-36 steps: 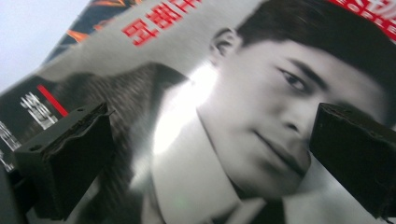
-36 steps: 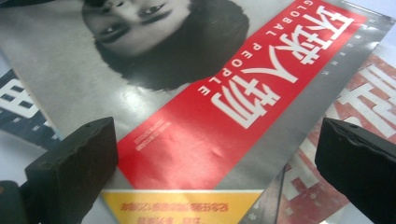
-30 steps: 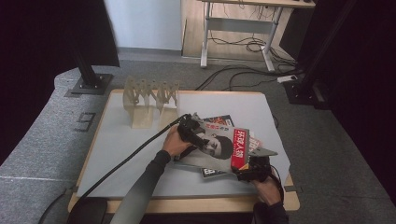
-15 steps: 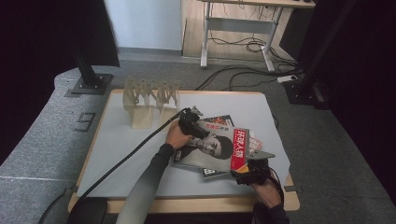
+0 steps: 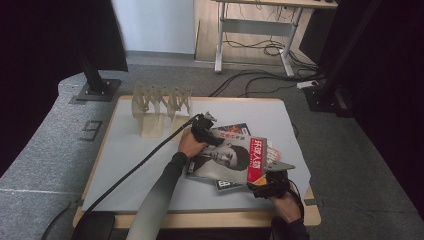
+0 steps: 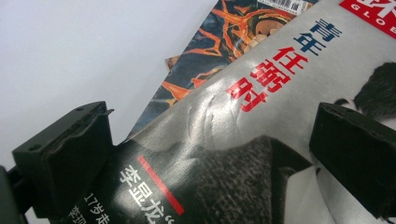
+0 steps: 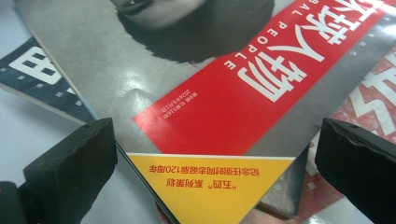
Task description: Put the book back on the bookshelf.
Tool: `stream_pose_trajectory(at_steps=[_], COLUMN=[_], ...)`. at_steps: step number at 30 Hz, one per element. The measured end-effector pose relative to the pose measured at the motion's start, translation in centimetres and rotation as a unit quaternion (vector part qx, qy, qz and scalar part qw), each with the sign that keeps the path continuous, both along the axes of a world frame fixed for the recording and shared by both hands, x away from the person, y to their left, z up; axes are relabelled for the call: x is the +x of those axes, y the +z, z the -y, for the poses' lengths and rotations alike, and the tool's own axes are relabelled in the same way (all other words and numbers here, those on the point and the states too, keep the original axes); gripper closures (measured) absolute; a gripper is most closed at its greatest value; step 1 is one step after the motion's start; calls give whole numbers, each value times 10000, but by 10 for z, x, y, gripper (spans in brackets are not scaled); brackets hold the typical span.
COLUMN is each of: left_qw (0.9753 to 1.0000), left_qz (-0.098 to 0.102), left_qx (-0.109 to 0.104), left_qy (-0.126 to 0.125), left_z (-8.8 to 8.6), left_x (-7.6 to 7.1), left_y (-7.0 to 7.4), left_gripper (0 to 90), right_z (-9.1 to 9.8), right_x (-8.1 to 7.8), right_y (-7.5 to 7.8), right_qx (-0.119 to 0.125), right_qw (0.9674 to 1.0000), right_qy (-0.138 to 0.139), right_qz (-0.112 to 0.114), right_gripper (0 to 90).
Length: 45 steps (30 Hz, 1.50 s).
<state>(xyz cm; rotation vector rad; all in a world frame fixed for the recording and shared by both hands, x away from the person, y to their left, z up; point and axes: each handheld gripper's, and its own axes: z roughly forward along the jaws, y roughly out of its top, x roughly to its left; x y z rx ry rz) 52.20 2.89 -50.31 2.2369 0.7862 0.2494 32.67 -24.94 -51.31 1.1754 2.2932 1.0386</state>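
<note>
Left gripper (image 5: 204,129), jaws released, sits over the top magazine's (image 5: 227,156) far corner; right gripper (image 5: 270,184), also released, straddles its near corner. Four overlapping magazines lie toward the table's (image 5: 130,165) right near corner. One wooden rack (image 5: 161,106) stands by the far edge. Grey carpet and a desk frame (image 5: 255,30) lie beyond.

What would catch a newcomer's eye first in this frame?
The glossy grey magazine with a red title band, topmost of a fanned pile near the table's front right, stands out. The left gripper sits open at its far corner and the right gripper open at its near corner. A pale wooden slotted rack stands behind.
</note>
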Motion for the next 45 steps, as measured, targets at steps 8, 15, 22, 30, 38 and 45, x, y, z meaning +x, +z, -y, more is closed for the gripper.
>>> stream_pose_trajectory(at_steps=[8,15,22,30,38,45], left_qw=[9999,9999,9997,9997,9995,9995], left_qz=[-38,-72,-113,-135,-159,-177], left_qx=[139,155,193,211,237,239], left_qy=[-7,8,-6,-72,-109,-145], left_z=[-1,-6,-10,-14,-20,-25], left_x=[-8,-18,-28,-39,-51,-62], left_y=[2,3,3,4,4,4], left_gripper=[0,0,0,0,0,0], right_z=[13,24,28,36,44,52], right_x=[3,7,8,10,16,25], right_y=[0,-1,1,4,4,4], right_qx=[-7,48,59,33,26,30], right_qw=[9997,9992,9992,9980,9967,9952], right_qy=[-256,-394,-395,-634,-809,-980], right_qz=[39,17,-15,13,28,34], right_gripper=[0,0,0,2,4,6])
